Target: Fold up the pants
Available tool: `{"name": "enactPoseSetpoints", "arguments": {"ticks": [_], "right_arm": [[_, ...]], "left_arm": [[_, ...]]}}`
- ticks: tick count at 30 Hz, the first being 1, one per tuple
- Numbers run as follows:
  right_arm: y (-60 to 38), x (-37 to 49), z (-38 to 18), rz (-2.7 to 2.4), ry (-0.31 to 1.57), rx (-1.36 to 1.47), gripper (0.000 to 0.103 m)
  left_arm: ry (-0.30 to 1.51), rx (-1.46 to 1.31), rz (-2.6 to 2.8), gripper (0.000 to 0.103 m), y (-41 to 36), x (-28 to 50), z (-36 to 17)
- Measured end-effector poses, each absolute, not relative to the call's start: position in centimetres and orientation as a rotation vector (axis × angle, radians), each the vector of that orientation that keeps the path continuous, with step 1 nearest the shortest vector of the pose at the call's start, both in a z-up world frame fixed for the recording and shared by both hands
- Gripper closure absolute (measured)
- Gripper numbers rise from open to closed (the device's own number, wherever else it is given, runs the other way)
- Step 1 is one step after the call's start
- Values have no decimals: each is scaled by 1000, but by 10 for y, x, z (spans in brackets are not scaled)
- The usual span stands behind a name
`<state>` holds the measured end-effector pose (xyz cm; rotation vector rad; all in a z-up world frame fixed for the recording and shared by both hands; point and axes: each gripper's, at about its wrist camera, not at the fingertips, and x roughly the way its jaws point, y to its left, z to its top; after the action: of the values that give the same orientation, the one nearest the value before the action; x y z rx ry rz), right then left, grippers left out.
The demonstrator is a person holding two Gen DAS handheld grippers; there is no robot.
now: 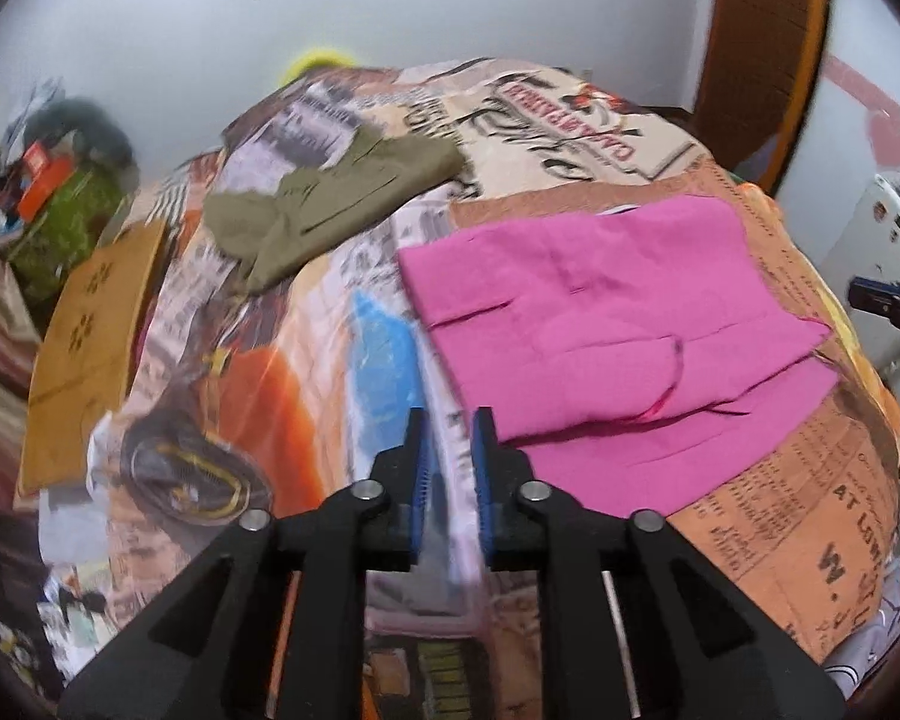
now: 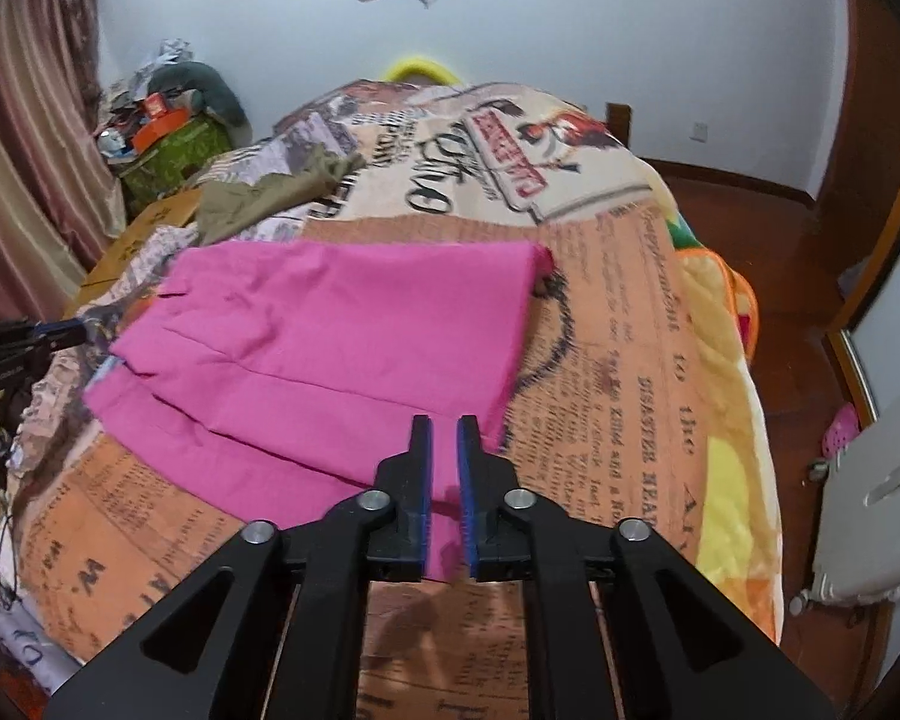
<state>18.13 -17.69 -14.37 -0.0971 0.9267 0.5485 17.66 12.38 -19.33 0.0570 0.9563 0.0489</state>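
Note:
Pink pants [image 1: 618, 324] lie folded flat on the printed bedspread [image 1: 750, 480]; they also show in the right wrist view [image 2: 342, 348]. My left gripper [image 1: 450, 420] hovers just left of the pants' near edge, its jaws slightly apart with nothing between them. My right gripper [image 2: 444, 426] hovers over the pants' near right corner, its jaws narrowly apart and empty. The right gripper shows at the right edge of the left wrist view [image 1: 888, 300]. The left gripper shows at the left edge of the right wrist view [image 2: 36, 336].
Olive-green pants [image 1: 330, 192] lie folded farther back on the bed, also in the right wrist view [image 2: 270, 192]. A cardboard box [image 1: 90, 330] sits by the bed's left side. Clutter [image 2: 168, 120] is piled in the far left corner. Wooden floor [image 2: 780, 276] lies to the right.

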Motion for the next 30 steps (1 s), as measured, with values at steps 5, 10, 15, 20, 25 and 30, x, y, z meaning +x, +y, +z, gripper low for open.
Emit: {"name": "enactPoseSetpoints", "arguments": {"ticks": [5, 10, 15, 20, 25, 30], "right_arm": [[-148, 171, -137, 634, 894, -135, 61], [-122, 166, -146, 705, 926, -181, 60], [-103, 164, -160, 741, 965, -218, 58], [-90, 167, -173, 764, 1008, -243, 58], [-77, 166, -182, 791, 1028, -275, 58], [-65, 168, -186, 807, 1007, -325, 57]], "left_arm": [[969, 110, -19, 55, 96, 186, -198], [1022, 224, -77, 47, 65, 196, -217], [1055, 349, -124, 42, 43, 203, -233], [1077, 427, -134, 41, 32, 216, -245], [1064, 398, -154, 41, 32, 231, -240], [1052, 310, -162, 41, 42, 244, -227]]}}
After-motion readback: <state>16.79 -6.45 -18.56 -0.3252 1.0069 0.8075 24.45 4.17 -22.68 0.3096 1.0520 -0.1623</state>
